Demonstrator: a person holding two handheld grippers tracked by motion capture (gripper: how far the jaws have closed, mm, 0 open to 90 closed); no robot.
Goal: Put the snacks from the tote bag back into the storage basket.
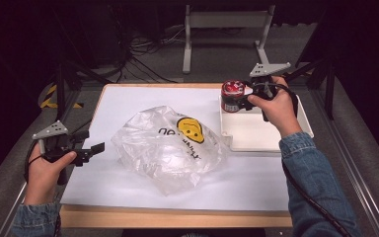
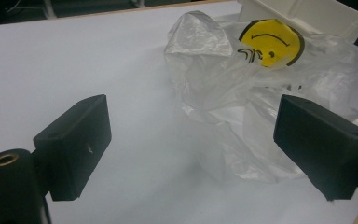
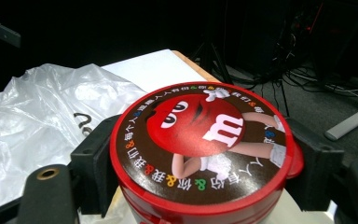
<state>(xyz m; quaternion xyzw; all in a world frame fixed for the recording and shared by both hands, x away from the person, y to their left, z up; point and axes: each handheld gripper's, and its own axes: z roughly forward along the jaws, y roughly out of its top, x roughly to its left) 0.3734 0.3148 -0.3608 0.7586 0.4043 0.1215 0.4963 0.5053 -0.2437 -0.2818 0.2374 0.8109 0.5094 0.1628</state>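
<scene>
Clamping one red-lidded candy tub between its jaws, the right gripper holds it at the far left corner of one white tray; one crumpled clear plastic bag with a yellow smiley lies mid-table. Over at the table's near left edge the left gripper hovers, jaws wide apart, nothing between them.

I sit at a wooden table topped with a white sheet. Beyond its far edge the grey carpet runs into darkness, with black cables tangled on it and the pale metal legs of a stand. Yellow-and-black tape marks the floor at my left.
</scene>
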